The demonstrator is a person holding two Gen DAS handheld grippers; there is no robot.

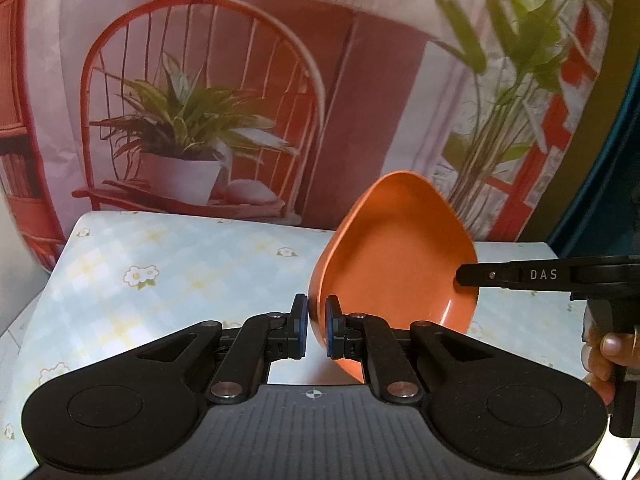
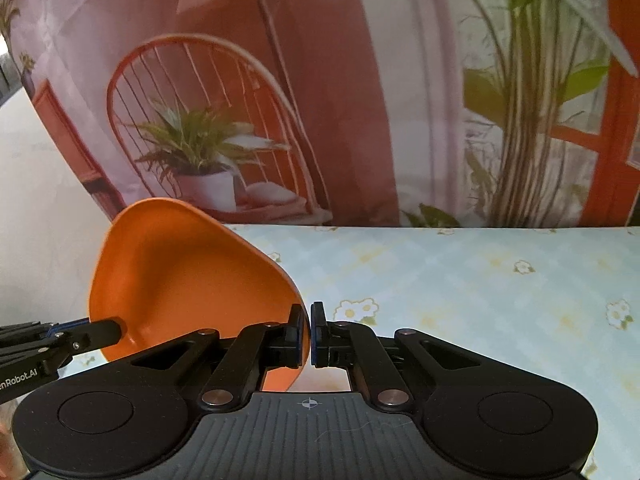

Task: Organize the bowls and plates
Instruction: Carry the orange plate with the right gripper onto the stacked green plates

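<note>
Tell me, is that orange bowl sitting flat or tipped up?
Tipped up. The orange bowl stands nearly on edge above the table, empty, its rim pinched by the left tool and the right tool.

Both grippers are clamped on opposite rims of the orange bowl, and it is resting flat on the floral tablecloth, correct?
Not flat. The left wrist view shows the orange bowl tilted steeply on edge, above the floral tablecloth. The left gripper and right gripper do clamp opposite rims.

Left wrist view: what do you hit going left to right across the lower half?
Flowered tablecloth → left claw, shut on the rim of the orange bowl → right claw, clamped on the bowl's opposite rim → the hand holding it, at the right edge.
</note>
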